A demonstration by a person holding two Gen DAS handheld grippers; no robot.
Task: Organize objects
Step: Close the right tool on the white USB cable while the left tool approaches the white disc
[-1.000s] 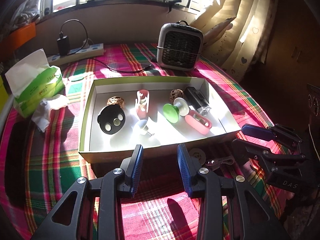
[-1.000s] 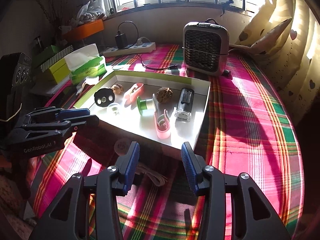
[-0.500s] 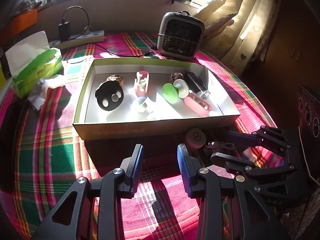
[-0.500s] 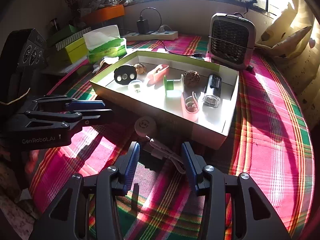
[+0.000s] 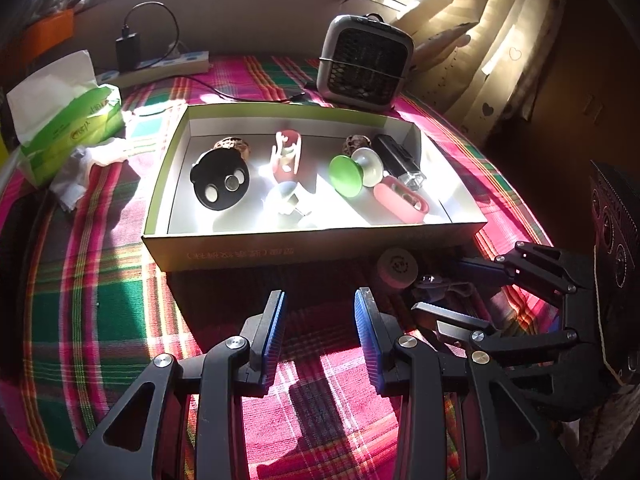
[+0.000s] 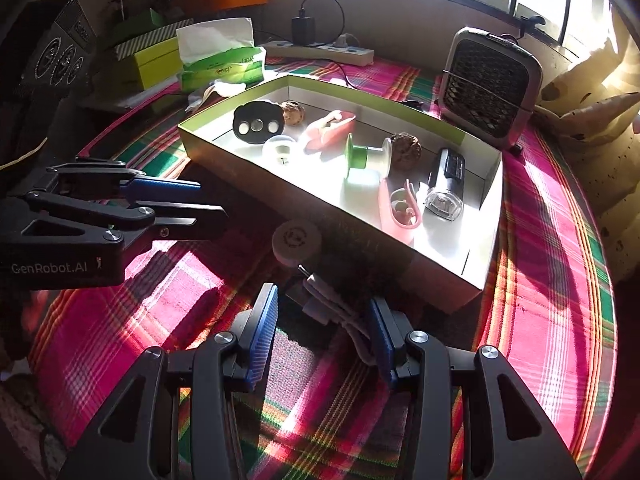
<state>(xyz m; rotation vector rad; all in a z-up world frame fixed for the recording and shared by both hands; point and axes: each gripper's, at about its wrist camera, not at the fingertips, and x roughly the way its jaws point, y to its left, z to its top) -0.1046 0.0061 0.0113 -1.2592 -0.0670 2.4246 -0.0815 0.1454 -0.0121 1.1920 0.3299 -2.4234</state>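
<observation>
A shallow green-rimmed box (image 5: 256,254) (image 6: 448,280) on the plaid cloth holds several small items: a black disc (image 5: 220,184), a green spool (image 6: 366,156), a pink case (image 6: 400,212) and a black device (image 6: 446,184). Outside the box's near wall lie a round pink cap (image 6: 297,240) (image 5: 397,268) and a coiled pale cable (image 6: 340,310). My right gripper (image 6: 324,332) is open low over the cable, its jaws on either side of it. My left gripper (image 5: 320,328) is open and empty above the cloth in front of the box.
A small grey fan heater (image 5: 366,64) stands behind the box. A green tissue pack (image 5: 64,128) and crumpled tissue lie at the left. A power strip with charger (image 6: 320,48) runs along the back wall. Curtains hang at the right.
Both grippers have pulled back and lowered toward the near side of the box. The right gripper has come down around the cable, which was ahead of it before.
</observation>
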